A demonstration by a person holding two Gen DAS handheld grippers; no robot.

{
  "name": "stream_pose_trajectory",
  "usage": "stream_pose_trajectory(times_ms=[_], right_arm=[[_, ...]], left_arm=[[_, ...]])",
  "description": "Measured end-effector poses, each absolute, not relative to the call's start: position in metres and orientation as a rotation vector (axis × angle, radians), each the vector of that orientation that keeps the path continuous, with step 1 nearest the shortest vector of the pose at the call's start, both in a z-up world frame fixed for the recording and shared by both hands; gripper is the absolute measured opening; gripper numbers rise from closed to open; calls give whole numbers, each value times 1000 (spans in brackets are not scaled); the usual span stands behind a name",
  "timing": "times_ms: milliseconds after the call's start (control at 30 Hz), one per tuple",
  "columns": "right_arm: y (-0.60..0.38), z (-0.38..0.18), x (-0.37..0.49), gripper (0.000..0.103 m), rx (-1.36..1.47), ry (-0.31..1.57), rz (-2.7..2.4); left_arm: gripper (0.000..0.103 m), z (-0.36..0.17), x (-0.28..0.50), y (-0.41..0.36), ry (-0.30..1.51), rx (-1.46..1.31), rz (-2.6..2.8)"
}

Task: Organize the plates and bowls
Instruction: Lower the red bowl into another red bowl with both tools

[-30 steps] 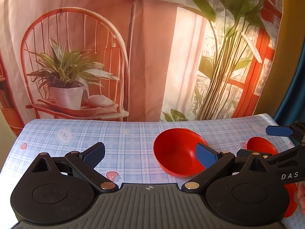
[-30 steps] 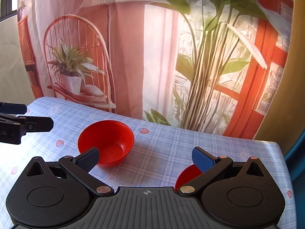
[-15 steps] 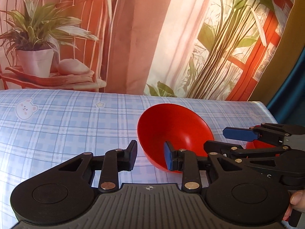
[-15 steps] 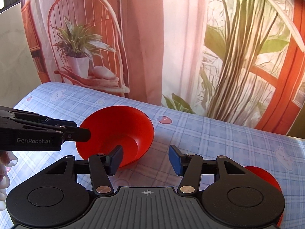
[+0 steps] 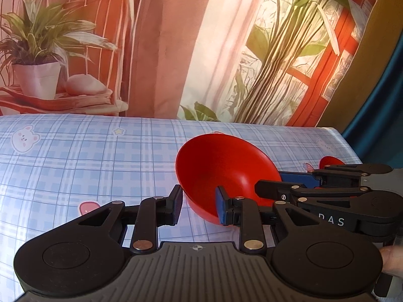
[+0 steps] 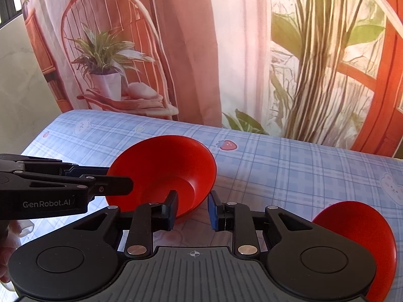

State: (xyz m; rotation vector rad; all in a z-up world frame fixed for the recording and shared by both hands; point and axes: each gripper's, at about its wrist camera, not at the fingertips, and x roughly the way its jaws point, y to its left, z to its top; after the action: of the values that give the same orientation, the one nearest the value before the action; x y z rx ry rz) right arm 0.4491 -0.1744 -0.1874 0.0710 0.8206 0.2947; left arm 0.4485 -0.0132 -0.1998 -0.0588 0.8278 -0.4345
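A table (image 5: 75,156) covered in a pale blue plaid cloth (image 6: 289,166), printed with small bears, strawberries and a star, stands before a painted backdrop. A red bowl (image 5: 226,173) sits on the cloth toward the middle of the table, tipped so that its opening faces the cameras, its near rim between black gripper fingers. A second red dish (image 6: 357,236) lies on the cloth well to the right of the bowl, near the table's right end, partly hidden behind gripper hardware in both views.
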Motion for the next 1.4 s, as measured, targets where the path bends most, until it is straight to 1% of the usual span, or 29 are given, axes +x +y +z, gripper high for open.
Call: stream_pose_trajectory(times_ms=[500,833,1100,1400], right_arm=[[-207,-134,374,24,103,718,275],[-260,-110,314,24,109,667,213],[-304,-115,270,24,125,674,141],[-333,-141,240,24,163,708,95]], left_arm=[[31,-137,377,-42,755,32,-510],[32,-124,328,-93,745,56,-615],[32,-135,299,-131,774,81,-688],[32,-145,287,-150,814,121,-728]])
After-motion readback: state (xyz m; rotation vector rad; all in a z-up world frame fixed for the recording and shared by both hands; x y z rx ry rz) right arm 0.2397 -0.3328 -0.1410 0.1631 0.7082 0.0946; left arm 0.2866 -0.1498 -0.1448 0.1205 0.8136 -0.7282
